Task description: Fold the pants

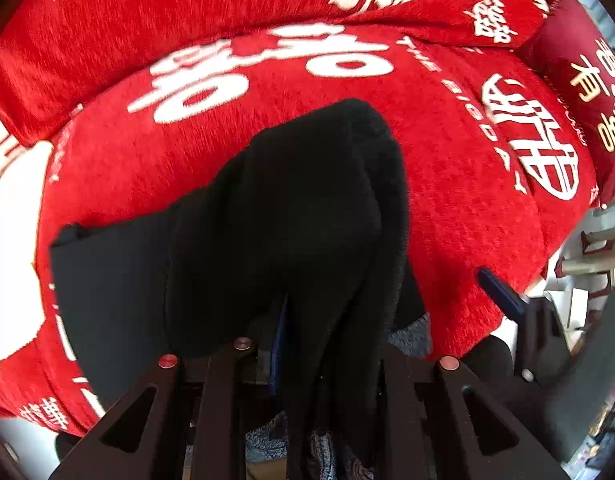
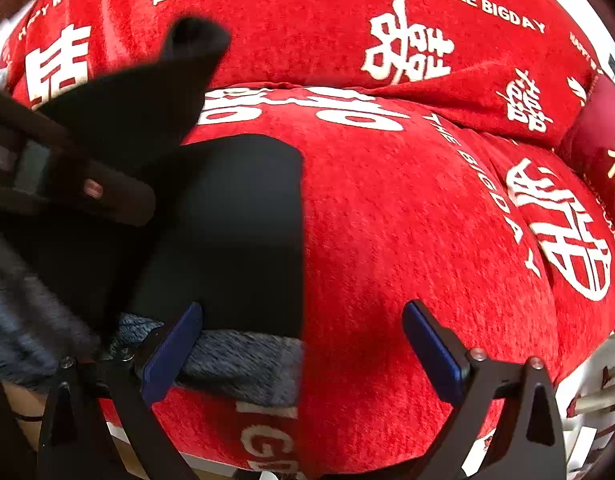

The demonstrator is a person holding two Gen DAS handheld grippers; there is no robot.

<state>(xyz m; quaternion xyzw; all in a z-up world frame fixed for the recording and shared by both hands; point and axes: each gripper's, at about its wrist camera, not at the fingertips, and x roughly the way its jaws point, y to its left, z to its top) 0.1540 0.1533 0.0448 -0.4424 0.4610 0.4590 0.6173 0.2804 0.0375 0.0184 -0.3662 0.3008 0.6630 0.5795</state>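
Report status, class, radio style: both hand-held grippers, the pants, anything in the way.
Left hand-held gripper shut on black pants, bunch lifted. Right hand-held gripper open, empty, over the red sofa cover. Rest of pants flat on cover. Nothing in the way.

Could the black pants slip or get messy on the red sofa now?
Maybe. The left tongs pinch only a bunched bit of the black pants, so the cloth might slip out. The right tongs are open and hold nothing, so the flat part on the red sofa cover could drag and wrinkle.
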